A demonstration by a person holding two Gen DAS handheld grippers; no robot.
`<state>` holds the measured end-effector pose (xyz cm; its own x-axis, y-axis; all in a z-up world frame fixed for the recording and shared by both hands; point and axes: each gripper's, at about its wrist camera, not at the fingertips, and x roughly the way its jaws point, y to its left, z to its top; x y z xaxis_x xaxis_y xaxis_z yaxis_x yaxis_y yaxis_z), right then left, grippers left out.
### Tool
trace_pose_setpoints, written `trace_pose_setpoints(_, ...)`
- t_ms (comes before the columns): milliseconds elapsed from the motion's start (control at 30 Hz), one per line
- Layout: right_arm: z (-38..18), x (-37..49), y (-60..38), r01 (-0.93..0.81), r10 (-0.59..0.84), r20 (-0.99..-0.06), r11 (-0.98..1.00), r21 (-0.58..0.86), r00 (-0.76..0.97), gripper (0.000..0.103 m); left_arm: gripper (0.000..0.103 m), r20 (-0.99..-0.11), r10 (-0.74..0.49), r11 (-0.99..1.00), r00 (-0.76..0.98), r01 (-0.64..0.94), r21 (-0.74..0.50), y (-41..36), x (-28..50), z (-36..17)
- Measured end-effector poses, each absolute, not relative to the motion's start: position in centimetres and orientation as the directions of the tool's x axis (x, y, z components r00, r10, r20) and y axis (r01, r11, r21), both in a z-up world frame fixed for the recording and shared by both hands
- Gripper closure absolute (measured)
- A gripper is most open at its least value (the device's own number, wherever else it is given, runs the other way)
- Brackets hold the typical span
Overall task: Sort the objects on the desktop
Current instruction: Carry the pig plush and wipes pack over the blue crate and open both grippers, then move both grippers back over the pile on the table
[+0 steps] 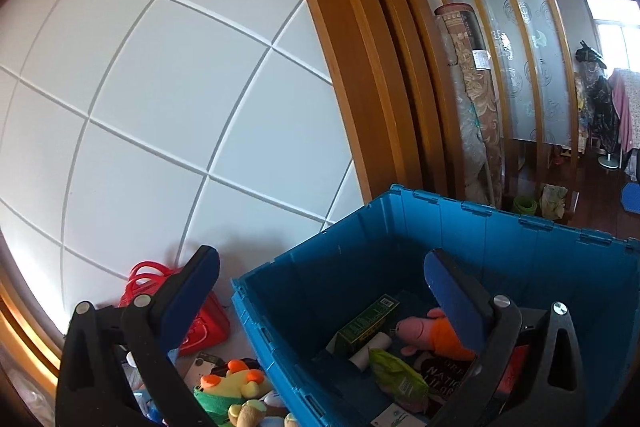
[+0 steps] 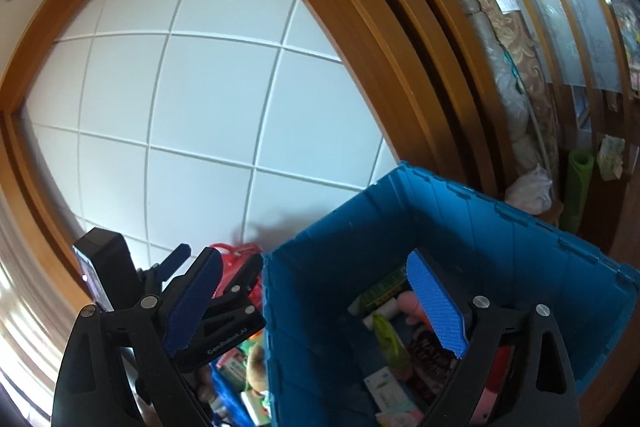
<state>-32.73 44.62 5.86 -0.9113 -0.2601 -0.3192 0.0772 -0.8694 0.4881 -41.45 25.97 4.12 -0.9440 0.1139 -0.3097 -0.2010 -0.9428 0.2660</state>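
Both tools are raised in front of a white panelled wall, tilted up, with the sorting work low in each frame.

Left wrist view, left to right: a red basket (image 1: 200, 323) sits at lower left against the wall; below it a yellow-and-green plush toy (image 1: 232, 385) lies among unsorted items at the bottom edge. The left gripper (image 1: 320, 291) stands wide open and holds nothing; its right finger overlaps the blue crate (image 1: 360, 227) at lower right. Inside the crate lie a green box (image 1: 366, 323), a pink plush (image 1: 424, 331) and a green packet (image 1: 396, 375).

Right wrist view, left to right: the right gripper (image 2: 316, 303) is likewise fully spread and empty. The left gripper's black body shows just behind its left finger.

Judgement: the step in hand appears to be a return to the loose pile for the next item. To do it well, tip a tool downward so the pile is in view, keep the two tools from fouling each other, and close on the plush across its body.

Difference between views: the left view shows the plush and pile clearly; the right view shows them only partly hidden, but alone reveals how close the tools stand.
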Motion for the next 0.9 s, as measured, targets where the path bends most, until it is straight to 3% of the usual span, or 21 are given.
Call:
trace_pose_setpoints(533,5.6,-30.9,36.1,0.219,-0.359,-0.283,-0.878,0.426,-0.89,0.004,0.0,-0.306,0.009,-0.974,-0.952,-0.077,0.212,16.0,-37.9,2.5)
trace_pose_setpoints(700,4.5,-31.2,30.8,0.27,-0.409,-0.272,-0.861,0.431,-0.871,0.002,0.0,-0.331,-0.062,-0.981,-0.942,-0.004,0.193,9.1,-36.7,-0.2)
trace_pose_setpoints(900,1.0,-32.4,21.4,0.33,-0.474,-0.337,-0.853,0.405,-0.813,0.001,0.0,-0.396,-0.185,-0.971,-0.899,0.105,0.215,-3.0,-33.8,-5.6)
